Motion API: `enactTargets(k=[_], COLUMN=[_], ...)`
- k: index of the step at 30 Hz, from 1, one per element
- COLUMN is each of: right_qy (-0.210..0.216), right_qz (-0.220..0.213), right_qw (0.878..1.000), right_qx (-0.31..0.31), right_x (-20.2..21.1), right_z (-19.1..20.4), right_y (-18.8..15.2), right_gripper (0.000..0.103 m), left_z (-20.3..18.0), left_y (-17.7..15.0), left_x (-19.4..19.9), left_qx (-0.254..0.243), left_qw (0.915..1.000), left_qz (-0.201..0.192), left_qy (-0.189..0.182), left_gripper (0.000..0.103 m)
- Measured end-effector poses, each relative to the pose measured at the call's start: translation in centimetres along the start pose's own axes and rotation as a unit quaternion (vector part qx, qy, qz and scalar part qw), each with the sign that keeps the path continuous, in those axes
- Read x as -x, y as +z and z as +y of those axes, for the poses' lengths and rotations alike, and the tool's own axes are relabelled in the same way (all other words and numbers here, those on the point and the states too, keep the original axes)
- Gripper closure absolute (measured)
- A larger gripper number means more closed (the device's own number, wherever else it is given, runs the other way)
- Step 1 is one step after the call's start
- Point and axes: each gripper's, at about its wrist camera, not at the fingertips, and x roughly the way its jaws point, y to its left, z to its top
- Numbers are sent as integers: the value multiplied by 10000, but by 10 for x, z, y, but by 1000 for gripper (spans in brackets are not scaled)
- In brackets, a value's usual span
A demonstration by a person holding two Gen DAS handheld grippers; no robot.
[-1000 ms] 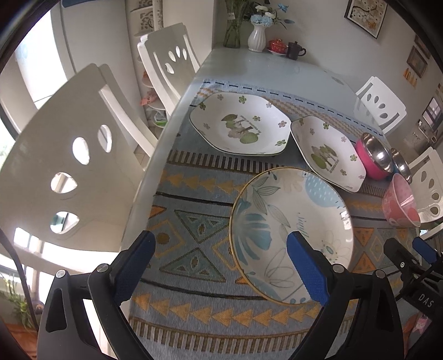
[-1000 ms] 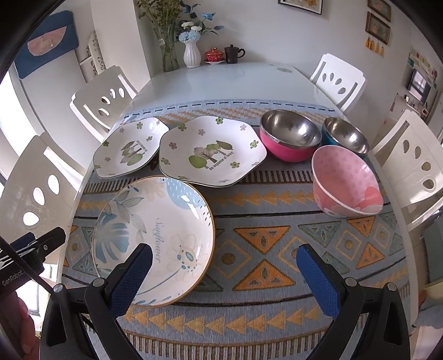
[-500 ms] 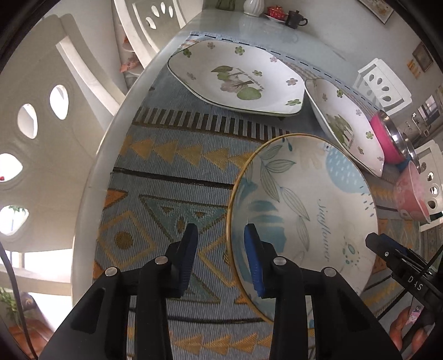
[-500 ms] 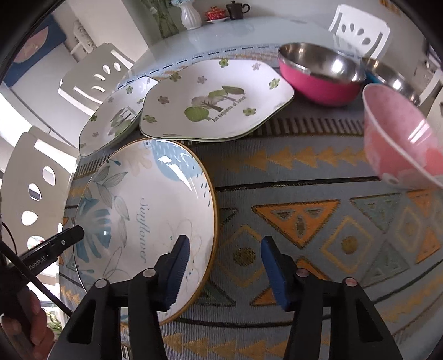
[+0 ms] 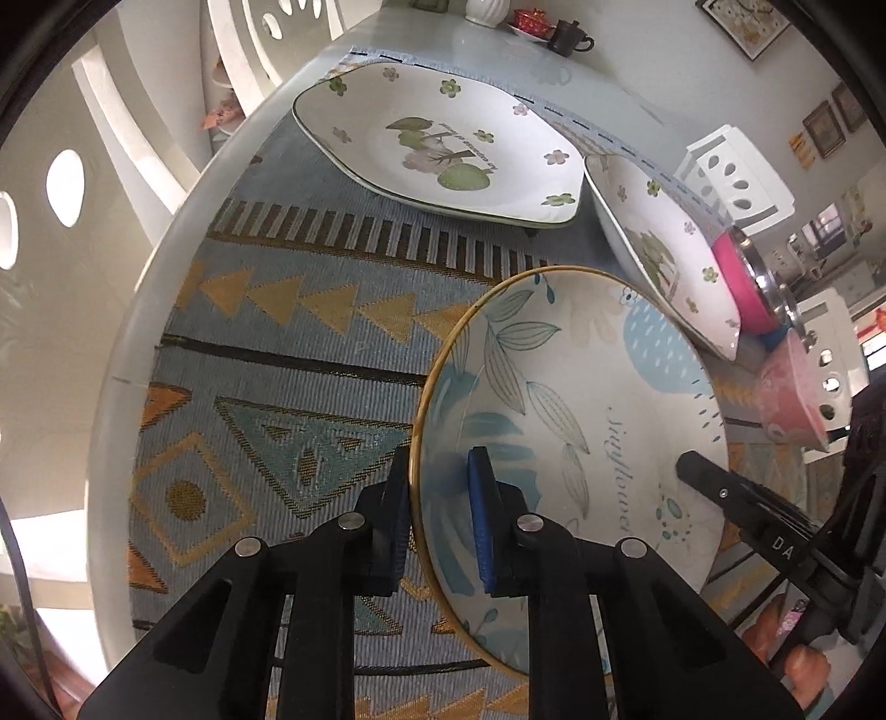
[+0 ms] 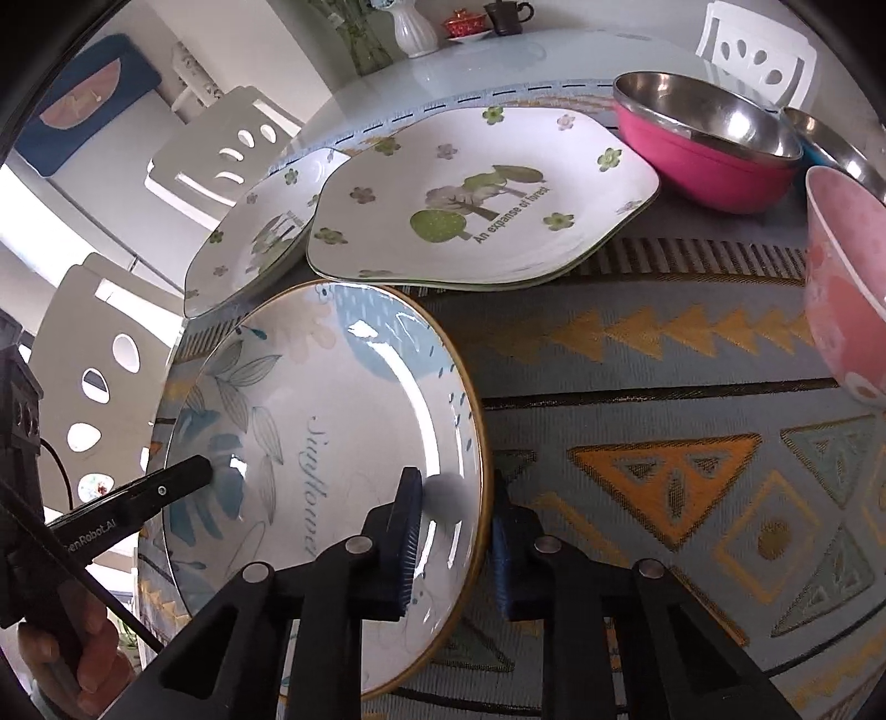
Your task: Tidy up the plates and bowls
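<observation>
A round gold-rimmed plate with blue leaves (image 5: 581, 421) lies on the patterned mat; it also shows in the right wrist view (image 6: 332, 443). My left gripper (image 5: 437, 498) is shut on its left rim, one pad inside and one outside. My right gripper (image 6: 454, 515) is shut on its right rim the same way. Behind it lie two white floral plates, a large one (image 6: 487, 199) and a smaller one (image 6: 249, 238). A pink steel-lined bowl (image 6: 703, 149), a blue steel bowl (image 6: 830, 144) and a pink bowl (image 6: 847, 277) stand at the right.
The patterned mat (image 6: 664, 443) covers the near part of a white table (image 6: 498, 61). A vase (image 6: 410, 27), a red pot and a dark cup (image 6: 504, 11) stand at the far end. White chairs (image 6: 221, 155) ring the table.
Both grippers moved in and down onto the round plate and closed from wide open onto its opposite rims.
</observation>
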Motion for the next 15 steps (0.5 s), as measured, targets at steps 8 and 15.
enactTargets(k=[8,15], right_qy=[435,436], right_qz=[49,4], right_qw=[9990,9988], right_qx=[-56,201], right_x=[7,21], right_z=[-10,-1], right_y=[-3,-11], right_gripper=[82,82], left_z=[12,7], left_y=[-9,-19], left_x=[7,21], left_qx=[99,11], left_qw=[9982,9980], left_qz=[6,-134], left_qy=[-585,-622], left_gripper=[87,87])
